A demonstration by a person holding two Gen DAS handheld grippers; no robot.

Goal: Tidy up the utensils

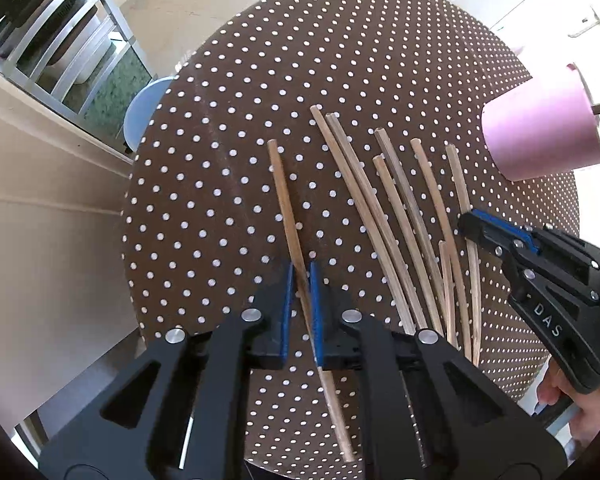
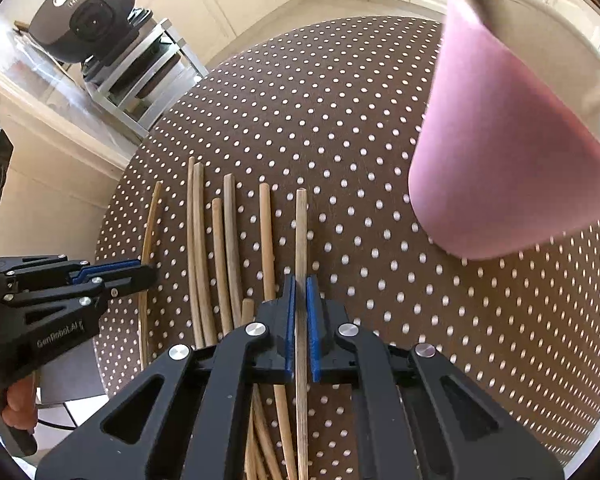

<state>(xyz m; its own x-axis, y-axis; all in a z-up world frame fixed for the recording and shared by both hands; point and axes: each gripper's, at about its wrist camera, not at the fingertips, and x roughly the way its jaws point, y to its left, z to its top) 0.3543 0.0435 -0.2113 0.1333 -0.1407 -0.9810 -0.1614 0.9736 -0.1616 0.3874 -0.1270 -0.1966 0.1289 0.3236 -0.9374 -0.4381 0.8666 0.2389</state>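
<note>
Counting the chopsticks on your round polka-dot table (image 1: 340, 60): nine show in the left wrist view, all wooden, all lying flat on the brown cloth. One lies alone on the left, the lone chopstick (image 1: 286, 216). The other eight form a loose fan (image 1: 404, 216) to its right, and a short one is tucked low among them. One pink cup (image 1: 540, 132) stands at the table's right edge, with a stick end poking out of its top.

Your left gripper (image 1: 300, 280) has its blue pads pinched onto the lone chopstick. They are closed on it about halfway down its length. That stick runs away from you across the table, its far end leaning slightly left, its near end passing under the jaws toward the table edge.

Your right gripper (image 2: 300, 292) is clamped on the outermost chopstick (image 2: 301, 232) of the fan, the one nearest the cup. Its blue pads squeeze either side of the shaft. That chopstick points nearly straight away along the fingers, long axis in line with them.

The rest of the fan lies close together, converging toward the near edge and spreading at the far tips. The cup sits well beyond those far tips, off to the right.
</note>
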